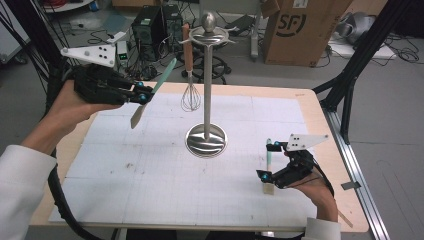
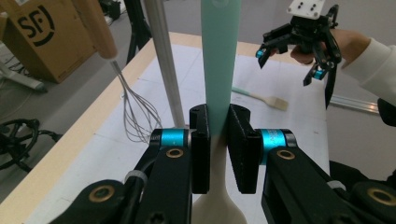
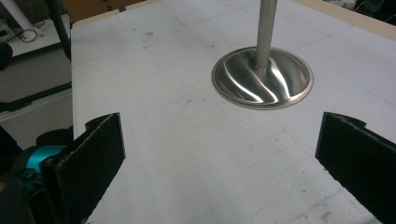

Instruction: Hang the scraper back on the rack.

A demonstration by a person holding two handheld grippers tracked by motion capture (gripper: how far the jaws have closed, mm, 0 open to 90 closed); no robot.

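Holding the spatula [image 1: 150, 95] tight, the left gripper [image 1: 142, 94] had its jaws pressed on the middle of the handle, where the green part met the pale part. The spatula was up in the air above the far left corner of the table [image 1: 310, 115], tilted, with its green end pointing up toward the top of the metal stand [image 1: 206, 90]. A whisk [image 1: 190, 95] with a wooden handle already hung from that stand, on the left side.

The job looked like hanging the spatula on the stand too. To do it well, the hand should lift the green end until its hole lined up with a free hook at the top. It should go slowly and stay away from the whisk, so nothing got bumped. The grip should stay firm until the hook took the weight.

The right gripper [image 1: 267, 160] waited with its jaws wide apart near the right edge of the table, holding nothing. A small brush [image 1: 269, 170] lay on the table just under it.
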